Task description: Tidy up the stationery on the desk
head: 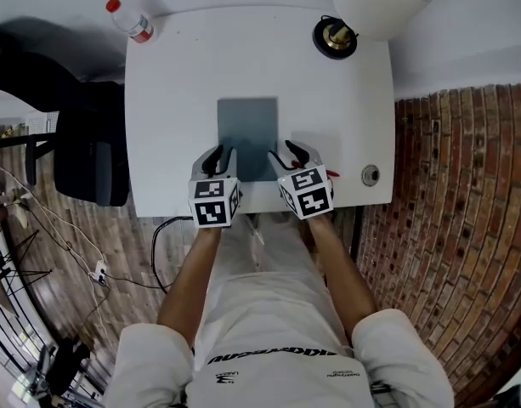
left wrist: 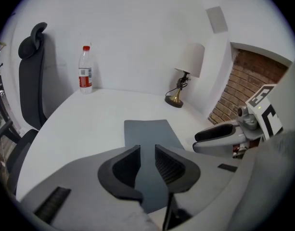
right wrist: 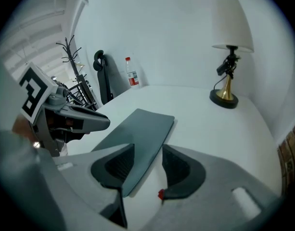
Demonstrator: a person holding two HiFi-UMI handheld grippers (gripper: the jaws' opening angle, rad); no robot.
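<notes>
Head view: one grey pad (head: 247, 138) on the white desk (head: 167, 100). It is a plain slate rectangle, matte, square-cornered, with no print I can make out. It lies flat, just ahead of both claws and between them: left claw (head: 221, 153) at its near left corner, right claw (head: 287, 153) at its near right corner.

Left gripper view: jaws parted by a narrow gap, pinching nothing. The pad shows through the gap and runs straight ahead.
Right gripper view: jaws likewise apart, nothing held. The pad's right long edge runs into the gap, and most of the pad lies ahead and left of this claw.
Whether either claw touches the pad, I cannot tell.

The gripper views alone show how thin the pad is, and the ribbed black inner faces of the jaws. The head view alone shows a round metal fitting (head: 370, 175) set in the desk, right of the right claw.

Well ahead and left of the left claw: clear plastic bottle (head: 131, 22), red cap, red label. Well ahead and right of the right claw: lamp (head: 335, 36), brass base, white shade. Black chair (head: 82, 134) off the desk, left of the left claw.
</notes>
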